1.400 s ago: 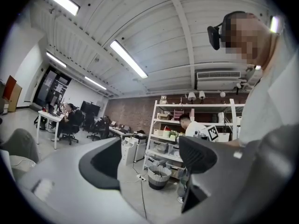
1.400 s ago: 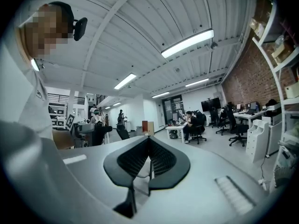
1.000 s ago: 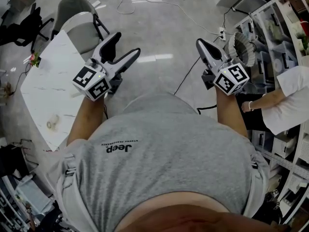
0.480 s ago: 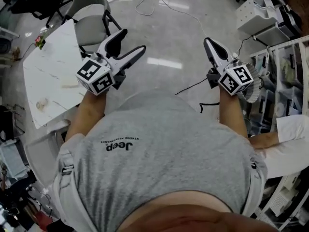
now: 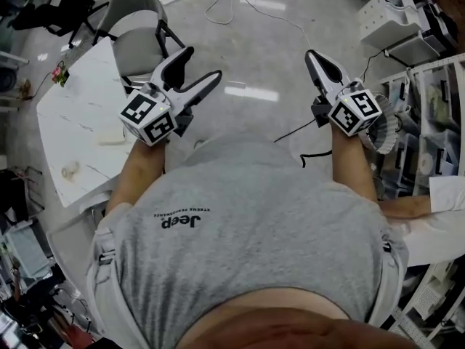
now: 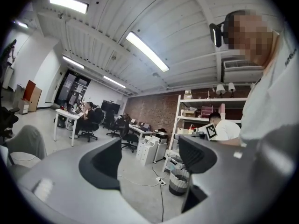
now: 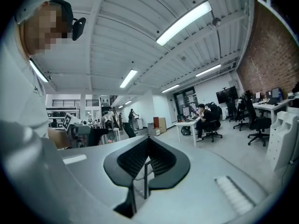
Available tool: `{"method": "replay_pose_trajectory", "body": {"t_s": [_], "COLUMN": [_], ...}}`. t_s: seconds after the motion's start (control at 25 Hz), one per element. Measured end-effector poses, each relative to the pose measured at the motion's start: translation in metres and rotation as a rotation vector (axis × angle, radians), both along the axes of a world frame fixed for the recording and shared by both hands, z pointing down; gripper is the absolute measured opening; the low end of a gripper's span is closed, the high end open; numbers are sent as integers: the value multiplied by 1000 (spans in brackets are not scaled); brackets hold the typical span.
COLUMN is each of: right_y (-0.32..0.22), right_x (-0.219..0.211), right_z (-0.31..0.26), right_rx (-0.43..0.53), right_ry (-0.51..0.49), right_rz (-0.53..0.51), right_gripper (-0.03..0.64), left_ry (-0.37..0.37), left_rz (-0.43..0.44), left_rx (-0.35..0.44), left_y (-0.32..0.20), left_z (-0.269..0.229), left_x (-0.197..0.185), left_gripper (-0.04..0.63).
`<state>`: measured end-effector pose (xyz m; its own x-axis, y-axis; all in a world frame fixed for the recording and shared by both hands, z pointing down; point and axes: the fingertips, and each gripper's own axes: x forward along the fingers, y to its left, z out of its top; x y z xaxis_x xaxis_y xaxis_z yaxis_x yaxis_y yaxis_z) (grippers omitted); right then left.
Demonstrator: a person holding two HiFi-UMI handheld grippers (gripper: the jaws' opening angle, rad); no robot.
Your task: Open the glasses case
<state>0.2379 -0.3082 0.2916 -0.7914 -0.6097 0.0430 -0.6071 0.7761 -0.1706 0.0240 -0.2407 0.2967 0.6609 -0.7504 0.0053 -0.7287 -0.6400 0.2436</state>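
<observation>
- Head view is showing the person in a grey shirt (image 5: 240, 224) standing over a pale floor (image 5: 254, 42), raising one tool in each hand in front of the chest.
- The left tool (image 5: 202, 62) is hanging released. In the left gripper view its jaws (image 6: 148, 157) are standing wide apart with nothing between them, only floor, a cable and a ribbed wastebasket (image 6: 180, 183) showing through the gap.
- The right tool (image 5: 314, 57) is staying clenched. In the right gripper view its ribbed pads (image 7: 148, 146) are meeting at the tips and gripping nothing.
- A white worktop (image 5: 80, 107) is lying to the person's left, well apart from both tools, with a grey chair (image 5: 134, 46) just beside it.
- A pale oblong thing (image 5: 112, 138) and a smaller roundish thing (image 5: 70, 169) are resting on that worktop. Both are appearing too small to tell whether either is the glasses case.
- The wastebasket (image 5: 385, 131) is standing just beside the right forearm; its contents are not showing.
- A white drawer unit (image 5: 396, 13) is standing at the upper right with its drawers closed.
- An open shelf rack (image 5: 436, 100) is running along the right side, its compartments carrying small items too blurred to name.
- The left gripper view is showing that rack's upper shelf (image 6: 205, 99) carrying small boxes, with low white drawer units (image 6: 149, 148) nearby.
- Another person's white sleeve (image 5: 450, 195) is reaching in beside the rack.
</observation>
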Motion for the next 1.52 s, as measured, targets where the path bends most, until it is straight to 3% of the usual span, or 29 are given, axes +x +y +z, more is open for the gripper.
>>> {"method": "replay_pose_trajectory", "body": {"t_s": [0.28,0.64,0.88,1.08,1.52], "right_y": [-3,-15,-10,9,69], "right_x": [-76,-245,-363,-452,-575], "right_z": [-6,14,53,96,181], "right_rx": [19,15,-4,-45,-115], "right_ry": [56,100,143,182,295], "right_rz": [-46,-271,-430,-566,-766], "right_gripper": [3,3,3,3,3], "left_ry": [-21,-96,-245,-337,-633], "left_rz": [-22,-213,-284,-313,-188], "left_rx": [30,-11,-36,-127,-315], "left_y": [-4,29,65,108,183], "left_z": [-1,37,86,138,274], "left_x": [-72,-217,-298,-351,-431], "left_gripper": [411,411,411,411,411]}}
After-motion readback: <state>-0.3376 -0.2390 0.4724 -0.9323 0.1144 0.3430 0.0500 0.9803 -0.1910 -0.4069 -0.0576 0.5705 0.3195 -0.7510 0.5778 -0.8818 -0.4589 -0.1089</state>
